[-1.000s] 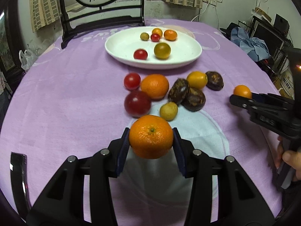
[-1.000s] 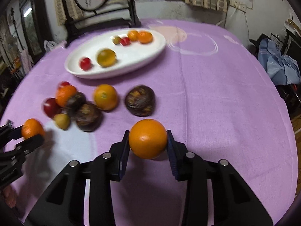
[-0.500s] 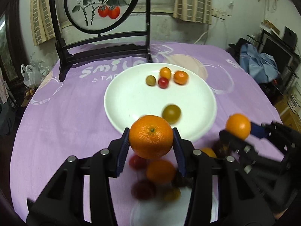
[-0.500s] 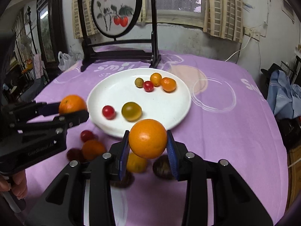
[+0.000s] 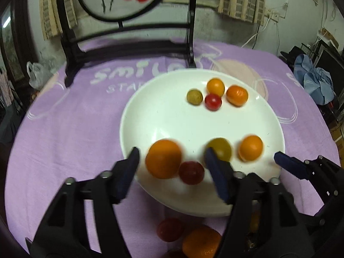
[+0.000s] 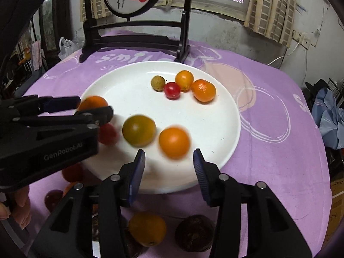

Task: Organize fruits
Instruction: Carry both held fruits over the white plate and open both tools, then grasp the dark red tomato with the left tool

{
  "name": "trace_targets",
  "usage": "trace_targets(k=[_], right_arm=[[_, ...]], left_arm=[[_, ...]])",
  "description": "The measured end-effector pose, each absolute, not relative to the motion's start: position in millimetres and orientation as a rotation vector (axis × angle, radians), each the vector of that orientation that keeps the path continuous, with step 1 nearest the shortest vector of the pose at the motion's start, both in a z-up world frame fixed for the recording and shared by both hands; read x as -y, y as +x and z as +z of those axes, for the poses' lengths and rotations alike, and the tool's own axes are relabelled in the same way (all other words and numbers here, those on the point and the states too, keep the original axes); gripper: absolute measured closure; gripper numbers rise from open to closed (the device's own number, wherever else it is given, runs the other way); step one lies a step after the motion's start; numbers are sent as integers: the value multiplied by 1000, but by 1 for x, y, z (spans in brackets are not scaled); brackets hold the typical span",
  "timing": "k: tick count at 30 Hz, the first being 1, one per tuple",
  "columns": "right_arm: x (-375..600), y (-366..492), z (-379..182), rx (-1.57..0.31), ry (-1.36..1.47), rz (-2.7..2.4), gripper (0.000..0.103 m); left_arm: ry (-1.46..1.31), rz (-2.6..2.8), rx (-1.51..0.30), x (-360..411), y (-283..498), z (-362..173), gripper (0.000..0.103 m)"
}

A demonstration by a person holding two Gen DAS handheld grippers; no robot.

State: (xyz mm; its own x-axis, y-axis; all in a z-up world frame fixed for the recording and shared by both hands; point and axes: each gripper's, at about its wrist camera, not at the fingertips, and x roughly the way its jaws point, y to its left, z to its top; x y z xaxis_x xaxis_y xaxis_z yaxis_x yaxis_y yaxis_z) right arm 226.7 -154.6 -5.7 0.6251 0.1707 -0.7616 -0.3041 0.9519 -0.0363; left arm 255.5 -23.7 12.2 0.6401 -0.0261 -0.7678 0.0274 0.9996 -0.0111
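Note:
A white plate [image 5: 163, 116] [image 6: 120, 90] sits on the purple cloth. My left gripper [image 5: 172, 165] is open over its near rim; a blurred orange [image 5: 163, 158] lies free between the fingers, beside a red tomato [image 5: 191, 172]. My right gripper [image 6: 168, 163] is open over the plate's near right; a blurred orange [image 6: 174, 142] lies free just beyond its fingers, and shows in the left wrist view [image 5: 250, 148]. A green-yellow tomato [image 5: 221, 148] [image 6: 139, 130] lies between the two oranges. A cluster of small fruits [image 5: 215, 94] [image 6: 182, 86] sits at the plate's far side.
Loose fruits lie on the cloth in front of the plate: an orange [image 5: 201, 241], a red tomato [image 5: 169, 229], a yellow-orange fruit [image 6: 147, 229], a dark passion fruit [image 6: 194, 233]. A black framed screen stand [image 5: 129, 49] stands behind the plate.
Both grippers moved forward over the plate and opened. Each let go of its orange, and both oranges now lie blurred on the plate.

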Motion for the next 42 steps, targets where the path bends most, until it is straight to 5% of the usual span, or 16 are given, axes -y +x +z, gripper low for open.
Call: trace_targets(k=[10, 19, 42], right_arm=[[185, 172, 5, -840, -97, 297, 52], [202, 112, 3, -811, -68, 286, 43], [209, 74, -16, -817, -9, 330, 42]], left_arm=[[18, -59, -797, 19, 191, 37, 25], [-6, -83, -813, 18, 138, 28, 25], [85, -92, -919, 7, 115, -36, 29]])
